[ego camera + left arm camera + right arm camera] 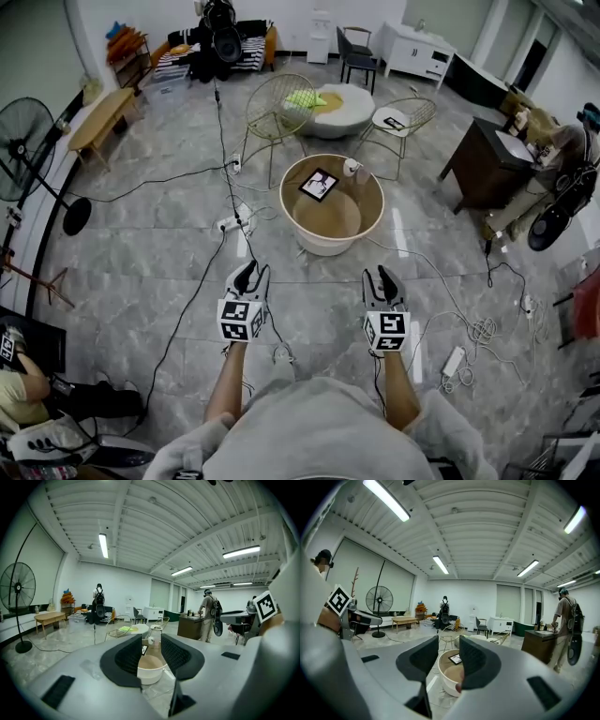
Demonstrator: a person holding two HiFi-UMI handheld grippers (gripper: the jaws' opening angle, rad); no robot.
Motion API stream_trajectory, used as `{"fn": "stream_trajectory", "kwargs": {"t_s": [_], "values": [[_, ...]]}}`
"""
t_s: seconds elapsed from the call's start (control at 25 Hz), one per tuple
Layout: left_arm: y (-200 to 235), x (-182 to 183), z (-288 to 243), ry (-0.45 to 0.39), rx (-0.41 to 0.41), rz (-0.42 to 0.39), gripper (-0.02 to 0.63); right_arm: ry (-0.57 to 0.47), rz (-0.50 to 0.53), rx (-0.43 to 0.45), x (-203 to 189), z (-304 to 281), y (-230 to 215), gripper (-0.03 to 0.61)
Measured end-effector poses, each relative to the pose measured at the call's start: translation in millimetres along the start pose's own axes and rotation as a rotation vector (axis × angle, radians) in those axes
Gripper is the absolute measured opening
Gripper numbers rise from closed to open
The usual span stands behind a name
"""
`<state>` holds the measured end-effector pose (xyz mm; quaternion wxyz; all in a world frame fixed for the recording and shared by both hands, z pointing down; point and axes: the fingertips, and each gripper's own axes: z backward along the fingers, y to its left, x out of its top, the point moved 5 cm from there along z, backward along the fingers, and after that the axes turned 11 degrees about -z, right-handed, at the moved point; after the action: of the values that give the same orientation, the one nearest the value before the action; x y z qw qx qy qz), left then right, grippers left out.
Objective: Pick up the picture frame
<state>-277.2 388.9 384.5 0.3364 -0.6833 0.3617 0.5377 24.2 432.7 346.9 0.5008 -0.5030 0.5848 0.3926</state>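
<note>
The picture frame [319, 184], black-edged with a pale mat, lies flat on the far side of a round tub-shaped table [302, 234] ahead of me. It also shows small in the right gripper view [455, 658] and as a sliver in the left gripper view [145, 649], seen between the jaws. My left gripper [248, 273] and right gripper [382, 277] are held side by side over the floor, well short of the table. Both are open by a narrow gap, and both the left gripper [151, 644] and the right gripper [449, 646] hold nothing.
A small white roll [352, 168] stands on the table beside the frame. Cables and power strips [232, 223] trail over the floor around the table. Two wire chairs [278, 113] and a white pouf [343, 110] stand behind it, and a dark cabinet [480, 161] is at right.
</note>
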Motion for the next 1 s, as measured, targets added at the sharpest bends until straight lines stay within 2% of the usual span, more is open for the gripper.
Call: {"fn": "stream_trajectory", "kwargs": {"t_s": [0.48,0.72,1.0], "values": [[88,8,-98,0.007,-0.06,-0.013,0.106,0.009,0.01,-0.065,19,-114,5,0.138],[109,8,-132,0.013,-0.1,-0.009,0.106,0.016,0.009,-0.09,20,-145,5,0.139],[122,-1,-148,0.033,-0.12,-0.01,0.106,0.042,0.013,-0.095,12,-165,10,0.139]]}}
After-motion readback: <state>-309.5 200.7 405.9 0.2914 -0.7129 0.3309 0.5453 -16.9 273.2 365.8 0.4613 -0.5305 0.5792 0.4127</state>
